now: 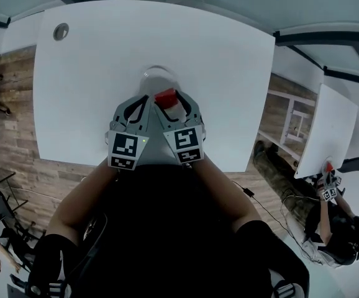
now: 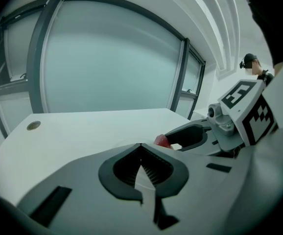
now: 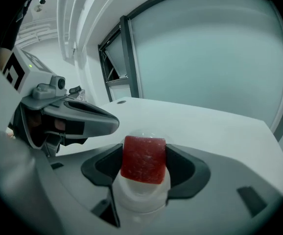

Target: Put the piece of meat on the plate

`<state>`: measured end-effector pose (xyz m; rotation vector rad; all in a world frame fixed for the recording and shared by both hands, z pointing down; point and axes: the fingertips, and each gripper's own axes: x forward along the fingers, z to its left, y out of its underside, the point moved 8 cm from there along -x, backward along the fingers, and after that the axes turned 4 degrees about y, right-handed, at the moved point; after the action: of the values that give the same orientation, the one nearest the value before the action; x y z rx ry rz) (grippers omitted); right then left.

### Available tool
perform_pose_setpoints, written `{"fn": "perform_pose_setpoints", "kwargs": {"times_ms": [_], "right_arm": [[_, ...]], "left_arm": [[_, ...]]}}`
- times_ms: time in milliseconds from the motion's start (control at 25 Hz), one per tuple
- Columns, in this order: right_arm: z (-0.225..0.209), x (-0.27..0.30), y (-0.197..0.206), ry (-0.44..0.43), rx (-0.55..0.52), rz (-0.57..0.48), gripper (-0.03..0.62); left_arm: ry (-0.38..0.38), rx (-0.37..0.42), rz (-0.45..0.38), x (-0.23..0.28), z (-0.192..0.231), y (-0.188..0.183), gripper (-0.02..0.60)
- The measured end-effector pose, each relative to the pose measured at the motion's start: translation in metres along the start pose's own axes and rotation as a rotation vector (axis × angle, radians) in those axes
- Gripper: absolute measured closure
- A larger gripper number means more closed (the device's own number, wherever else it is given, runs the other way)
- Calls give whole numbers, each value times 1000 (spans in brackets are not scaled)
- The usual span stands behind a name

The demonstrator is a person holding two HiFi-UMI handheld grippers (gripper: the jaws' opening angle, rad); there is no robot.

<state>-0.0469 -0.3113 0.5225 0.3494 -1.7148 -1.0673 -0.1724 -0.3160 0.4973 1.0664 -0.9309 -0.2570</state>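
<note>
Meat [image 3: 142, 159], a red block, is clamped between the fingers [image 3: 186, 166] of the right gripper [image 1: 169, 102]. The right gripper view shows it square-on, with both dark pads pressed to its sides. The head view shows it only as a red patch at the fingertips, over the near edge of the plate [image 1: 156, 74], a pale round dish on the white worktop [image 1: 86, 73]. No view shows whether the meat touches the plate.

The left gripper [image 2: 140, 146] is clenched on nothing. Its own view shows the two tips meeting with no gap, which the head view leaves unclear. That view also catches a sliver of the meat just past its tips, with the right gripper close on its right.

From above, the two grippers lie side by side, nearly touching, with the marker cubes [image 1: 124, 149] toward the person. Only the head view takes in a second person [image 1: 341, 234] at another table [image 1: 328, 123], well apart on the right.
</note>
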Motion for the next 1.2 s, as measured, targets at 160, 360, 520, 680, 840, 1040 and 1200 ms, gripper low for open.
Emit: {"fn": "perform_pose_setpoints", "kwargs": {"times_ms": [160, 360, 520, 680, 840, 1040, 1200], "right_arm": [[0, 11, 7, 1, 8, 41, 316], [0, 21, 8, 12, -4, 73, 316], [1, 26, 11, 27, -7, 101, 316], [3, 23, 4, 37, -6, 75, 316], [6, 14, -10, 66, -14, 43, 316], [12, -7, -24, 114, -8, -20, 316], [16, -27, -32, 153, 2, -82, 316]], "left_arm": [[-5, -19, 9, 1, 7, 3, 589], [-10, -36, 15, 2, 12, 5, 589], [-13, -42, 8, 2, 13, 6, 589], [-5, -39, 0, -2, 13, 5, 589], [14, -22, -23, -8, 13, -1, 589], [46, 24, -77, -20, 5, -12, 589], [63, 75, -122, -32, -1, -20, 589]]}}
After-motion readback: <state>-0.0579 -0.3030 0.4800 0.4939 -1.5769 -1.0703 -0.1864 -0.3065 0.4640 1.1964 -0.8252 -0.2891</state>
